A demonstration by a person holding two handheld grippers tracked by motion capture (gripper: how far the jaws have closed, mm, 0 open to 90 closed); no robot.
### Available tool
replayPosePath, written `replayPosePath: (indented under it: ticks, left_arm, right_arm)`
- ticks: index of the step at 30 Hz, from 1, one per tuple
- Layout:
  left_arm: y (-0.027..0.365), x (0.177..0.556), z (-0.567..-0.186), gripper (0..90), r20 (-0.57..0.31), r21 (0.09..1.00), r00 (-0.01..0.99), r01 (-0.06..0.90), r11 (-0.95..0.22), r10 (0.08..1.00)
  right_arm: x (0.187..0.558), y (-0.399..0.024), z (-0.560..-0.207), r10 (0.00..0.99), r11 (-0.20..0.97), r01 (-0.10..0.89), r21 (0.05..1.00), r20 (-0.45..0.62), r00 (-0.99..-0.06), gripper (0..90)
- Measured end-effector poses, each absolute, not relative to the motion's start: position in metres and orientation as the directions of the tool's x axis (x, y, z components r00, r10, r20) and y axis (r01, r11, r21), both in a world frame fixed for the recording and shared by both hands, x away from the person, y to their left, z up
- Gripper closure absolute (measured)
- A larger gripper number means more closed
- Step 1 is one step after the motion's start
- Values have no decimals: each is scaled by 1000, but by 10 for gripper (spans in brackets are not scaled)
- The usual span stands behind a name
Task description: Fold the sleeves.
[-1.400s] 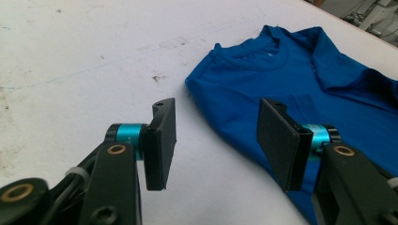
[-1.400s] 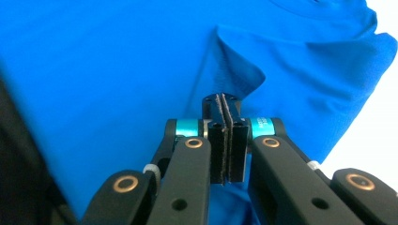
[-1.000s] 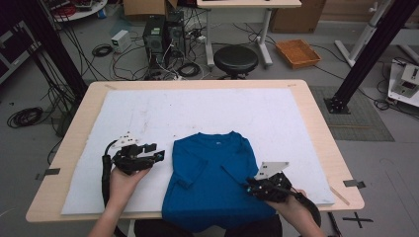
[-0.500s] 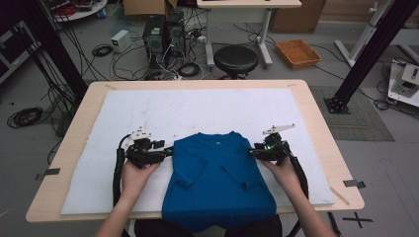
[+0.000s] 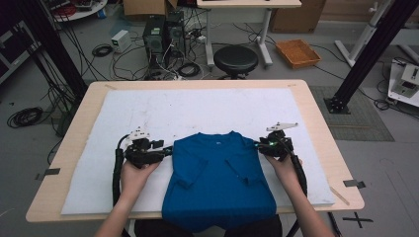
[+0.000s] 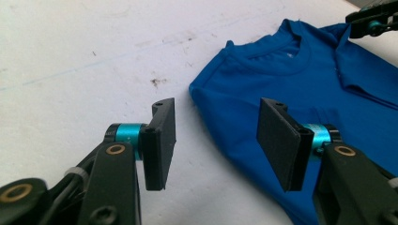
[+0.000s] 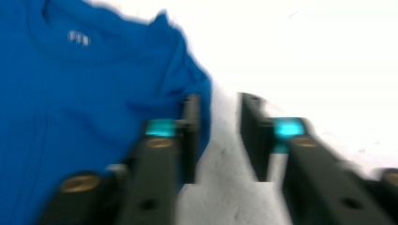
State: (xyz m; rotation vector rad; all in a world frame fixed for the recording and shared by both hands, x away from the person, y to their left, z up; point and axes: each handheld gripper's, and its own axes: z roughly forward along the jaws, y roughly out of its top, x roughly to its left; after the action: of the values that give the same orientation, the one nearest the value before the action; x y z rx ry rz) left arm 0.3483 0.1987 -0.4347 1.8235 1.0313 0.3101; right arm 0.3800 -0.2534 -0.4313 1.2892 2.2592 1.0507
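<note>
My left fingers (image 5: 168, 149) are apart, with nothing pinched between them. One of them (image 6: 159, 143) is over the white mat (image 5: 148, 113) and the other is over the edge of the blue shirt (image 5: 217, 182). The shirt's shoulder sits just ahead of the gap between them. My right fingers (image 5: 259, 146) are apart too, and they have just been opening. In the right gripper view the picture is blurry, but I can see white mat in the gap, and no cloth is pinched there. One right finger (image 7: 190, 136) is at the edge of the shirt's other shoulder, and I cannot tell if it touches the cloth. The shirt lies flat on the mat between my two hands, with its neck pointing away from me and its bottom hanging over the near edge of the table (image 5: 321, 128). Both sleeves are folded in over the front. In the left gripper view I can see my right fingers far off, across the shirt.
</note>
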Motion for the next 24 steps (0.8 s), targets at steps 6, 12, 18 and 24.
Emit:
replayPosePath:
  ticks: [6,12,18,24]
  left_arm:
    - [207,344,-428,450,-182,862,617,475,-178,766]
    - [219,340,-422,424,-154,883,611,437,-169,776]
    - [222,337,-420,413,-139,891,613,421,-173,778]
    - [222,337,-421,413,-133,889,614,421,-181,778]
  right_arm:
    - [373,-271,-419,826,260,542,799,107,-554,437]
    - [366,-287,-410,806,245,505,828,116,-580,343]
    - [366,-289,-407,809,243,493,835,106,-578,314]
    - [365,-290,-408,819,240,505,829,106,-564,314]
